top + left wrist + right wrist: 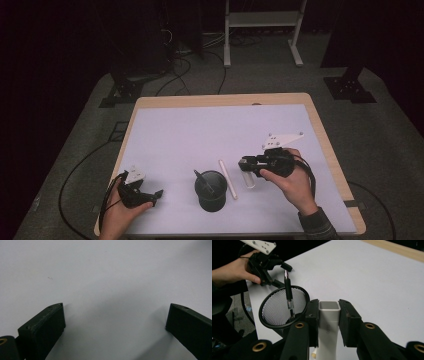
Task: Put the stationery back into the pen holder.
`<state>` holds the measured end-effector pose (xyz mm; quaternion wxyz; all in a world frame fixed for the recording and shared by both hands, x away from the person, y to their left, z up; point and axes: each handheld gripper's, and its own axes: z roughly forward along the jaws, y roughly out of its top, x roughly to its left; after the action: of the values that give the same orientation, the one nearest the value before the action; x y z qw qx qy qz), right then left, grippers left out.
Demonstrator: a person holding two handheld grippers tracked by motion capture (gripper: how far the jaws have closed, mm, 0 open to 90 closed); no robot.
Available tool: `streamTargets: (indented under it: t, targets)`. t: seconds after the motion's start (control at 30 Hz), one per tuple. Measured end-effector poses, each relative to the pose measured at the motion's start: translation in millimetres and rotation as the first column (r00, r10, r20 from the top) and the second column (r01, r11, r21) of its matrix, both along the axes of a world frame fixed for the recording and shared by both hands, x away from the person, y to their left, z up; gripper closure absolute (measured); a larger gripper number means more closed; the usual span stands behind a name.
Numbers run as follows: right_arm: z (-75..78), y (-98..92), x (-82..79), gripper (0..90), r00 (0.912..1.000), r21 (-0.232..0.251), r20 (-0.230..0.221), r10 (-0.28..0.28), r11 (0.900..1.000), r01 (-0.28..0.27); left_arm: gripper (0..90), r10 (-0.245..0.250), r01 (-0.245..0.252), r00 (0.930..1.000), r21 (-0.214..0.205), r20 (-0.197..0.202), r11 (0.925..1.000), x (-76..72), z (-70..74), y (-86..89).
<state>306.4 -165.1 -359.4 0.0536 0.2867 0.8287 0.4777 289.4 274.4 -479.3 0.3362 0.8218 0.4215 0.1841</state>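
Grippers flank a black round wire-mesh pen cup (210,190) on the pale table cover (200,135). Left of the cup, the left gripper (156,196) rests low with its jaws spread wide on nothing. A black pen (288,296) leans inside the cup. Just right of it lies a slim white stick (228,179). Further right, the right gripper (329,320) clamps a white square-ended plastic tube (328,315), jaws tight against both sides.

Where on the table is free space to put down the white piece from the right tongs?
Free: the whole far half of the table, and the patch between the left tongs and the mesh cup. Crowded: between the cup, the white stick and the right tongs.
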Motion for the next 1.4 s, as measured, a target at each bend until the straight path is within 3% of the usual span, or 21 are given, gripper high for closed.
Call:
streamTargets:
  t: [0.9, 1.4]
  targets:
    - [30.5, 15.2, -9.5, 70.5, 0.9927, 0.090, 0.098, 0.071, 0.9928, -0.080, 1.4, 0.000, 0.000, 1.0000, 0.000, 0.000, 1.0000, 0.0, 0.0, 0.0]
    - [33.7, 33.6, -11.3, 70.5, 0.9849, 0.116, 0.107, 0.136, 0.9821, -0.148, 1.4, 0.000, 0.000, 1.0000, 0.000, 0.000, 1.0000, -0.1, 0.0, 0.0]
